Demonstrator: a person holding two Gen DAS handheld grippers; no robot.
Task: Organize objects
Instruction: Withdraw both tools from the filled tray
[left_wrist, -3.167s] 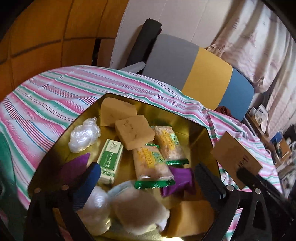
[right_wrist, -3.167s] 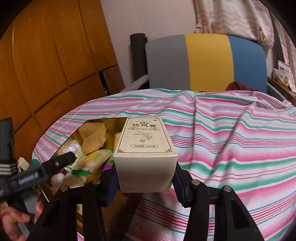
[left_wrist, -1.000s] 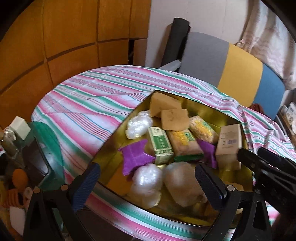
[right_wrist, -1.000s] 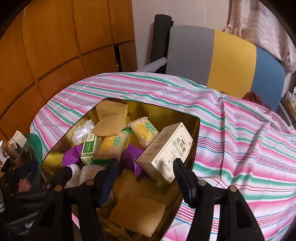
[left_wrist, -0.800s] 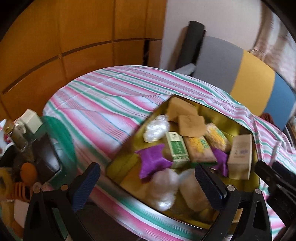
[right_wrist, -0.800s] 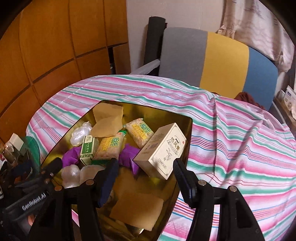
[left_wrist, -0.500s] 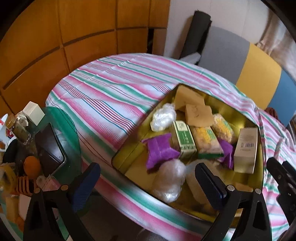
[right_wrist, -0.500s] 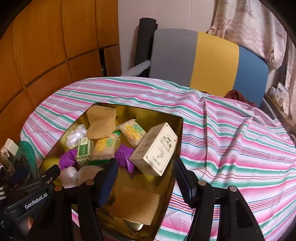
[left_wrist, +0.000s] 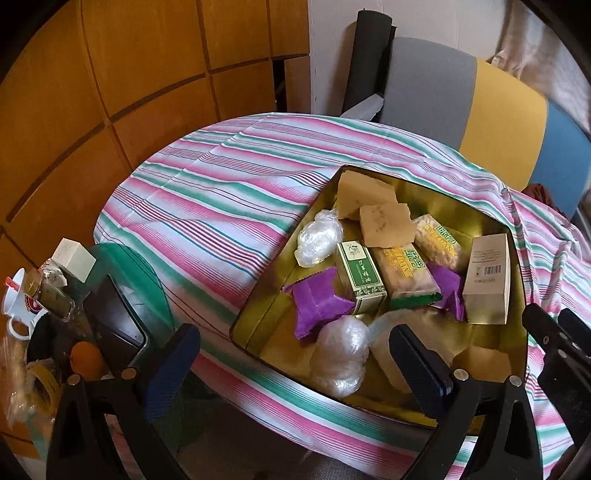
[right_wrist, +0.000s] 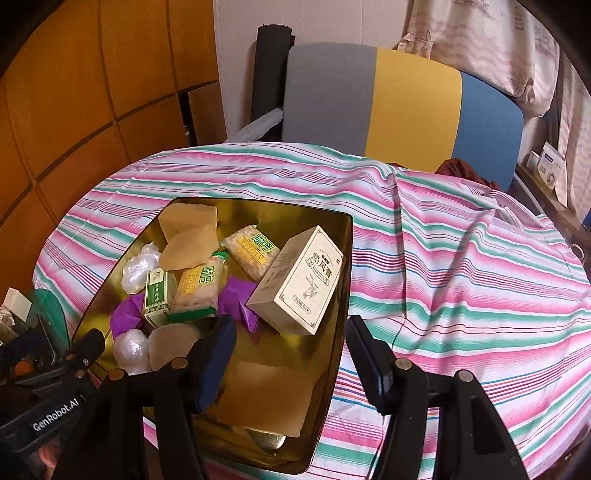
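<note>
A gold tin (left_wrist: 439, 201) (right_wrist: 341, 280) sits on the striped tablecloth (left_wrist: 221, 206) (right_wrist: 461, 258). In it lie a cream box (left_wrist: 487, 277) (right_wrist: 299, 280) leaning on the right wall, a green box (left_wrist: 360, 275) (right_wrist: 159, 291), two yellow snack packs (left_wrist: 402, 273) (right_wrist: 197, 288), purple wrappers (left_wrist: 319, 301) (right_wrist: 238, 295), tan blocks (left_wrist: 384, 225) (right_wrist: 188, 236) and clear-wrapped lumps (left_wrist: 341, 360) (right_wrist: 138, 269). My left gripper (left_wrist: 295, 365) is open and empty, above the tin's near left corner. My right gripper (right_wrist: 291, 358) is open and empty, above the tin's near right edge.
A side stand at the left holds a green plate (left_wrist: 144, 280), jars, a mug (left_wrist: 18, 306) and an orange (left_wrist: 86, 356). A grey, yellow and blue chair (right_wrist: 402, 99) (left_wrist: 491, 110) stands behind the table. Wood panels line the left wall.
My right gripper has let go of the cream box, which now leans in the tin. Both grippers have drawn back and up from the tin.
</note>
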